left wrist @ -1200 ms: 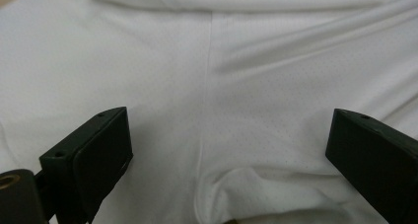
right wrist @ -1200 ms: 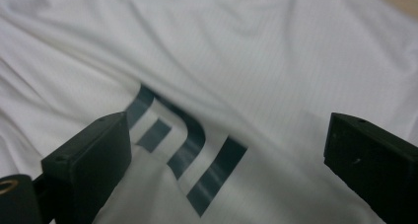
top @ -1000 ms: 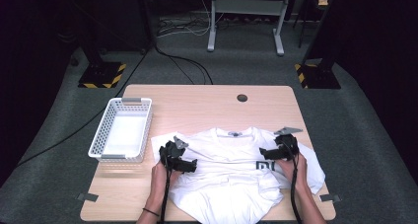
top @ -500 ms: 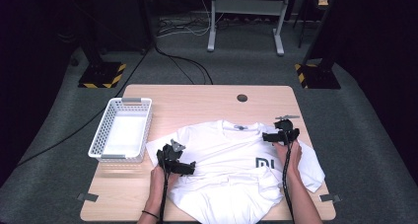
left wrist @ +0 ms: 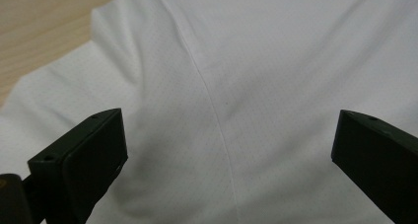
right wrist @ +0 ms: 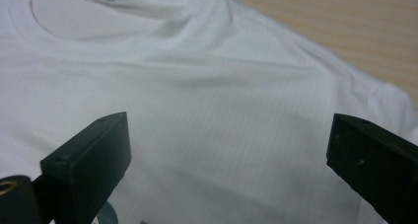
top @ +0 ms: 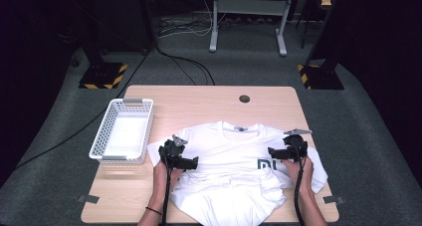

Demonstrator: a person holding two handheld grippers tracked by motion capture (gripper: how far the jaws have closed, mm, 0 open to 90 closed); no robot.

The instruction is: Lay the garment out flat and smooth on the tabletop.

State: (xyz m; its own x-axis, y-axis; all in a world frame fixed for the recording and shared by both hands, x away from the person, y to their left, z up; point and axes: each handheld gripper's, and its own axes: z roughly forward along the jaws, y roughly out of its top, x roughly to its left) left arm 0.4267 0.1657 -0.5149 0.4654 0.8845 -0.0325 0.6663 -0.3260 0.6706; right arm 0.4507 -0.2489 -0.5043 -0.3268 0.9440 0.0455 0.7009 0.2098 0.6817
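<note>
High view: white T-shirt (top: 234,171) spread front-up on desk (top: 199,104), dark chest print partly legible, perhaps "DU", neck label too small to read. Left claw (top: 191,162) spread above shirt's sleeve side. Right claw (top: 272,152) just opened wide, nothing pinched, beside print.

From high on our side we look forward and down over the whole worktop (top: 209,99). Each gripper camera sits close above the white shirt (top: 234,156), facing along its own fingers (left wrist: 84,160). All three views share that shirt.
</note>
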